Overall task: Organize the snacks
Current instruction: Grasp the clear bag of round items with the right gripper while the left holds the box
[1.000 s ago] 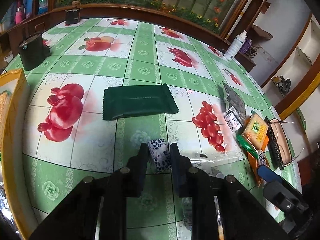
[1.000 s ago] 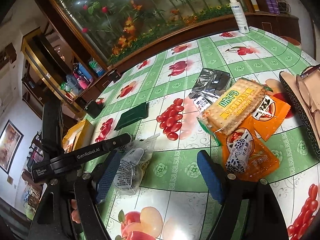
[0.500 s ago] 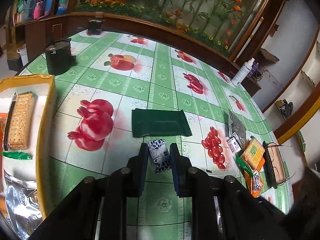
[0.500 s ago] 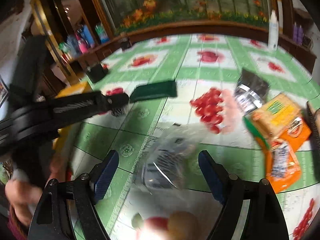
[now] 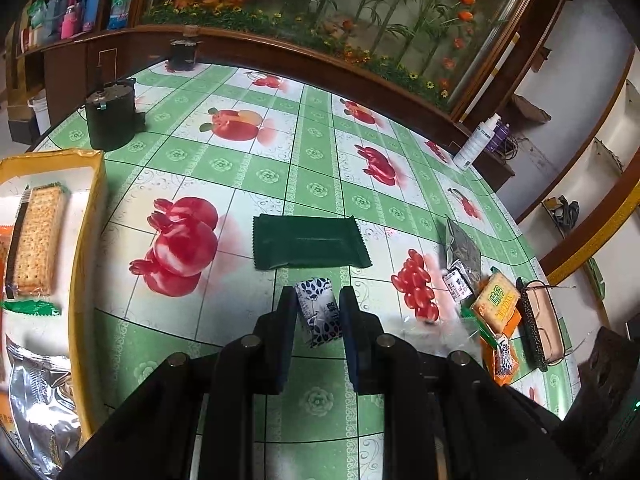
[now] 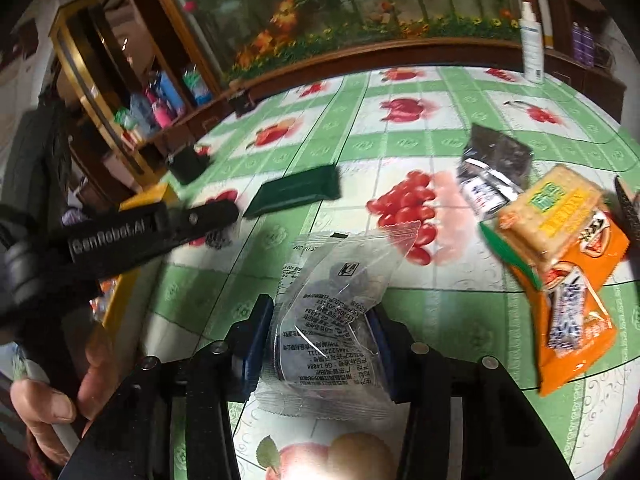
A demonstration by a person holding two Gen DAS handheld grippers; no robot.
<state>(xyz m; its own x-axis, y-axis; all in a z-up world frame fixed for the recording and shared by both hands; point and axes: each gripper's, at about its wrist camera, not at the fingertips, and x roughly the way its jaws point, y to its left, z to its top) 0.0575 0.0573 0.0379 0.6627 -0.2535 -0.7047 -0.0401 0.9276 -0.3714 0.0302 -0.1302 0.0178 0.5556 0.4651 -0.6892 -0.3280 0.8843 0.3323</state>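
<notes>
At the surface's (image 5: 224,168) left edge sits the yellow box (image 5: 86,216) with snacks inside. The left gripper (image 5: 315,312) has its jaws clamped on a small blue-and-white packet (image 5: 318,312), lifted near the dark green wrapper (image 5: 308,242). The right gripper (image 6: 320,334) is closing its jaws around a clear plastic packet (image 6: 336,304). More snacks are piled at the right edge.

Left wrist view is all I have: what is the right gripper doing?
Observer: The right gripper is closing, with a clear bag between its jaws.
Operator: Pads on it yet?
Observer: Yes, both fingers touch the bag's sides.
Operator: Who holds the left gripper?
Observer: A hand grips its handle, at the lower left of the right wrist view.
</notes>
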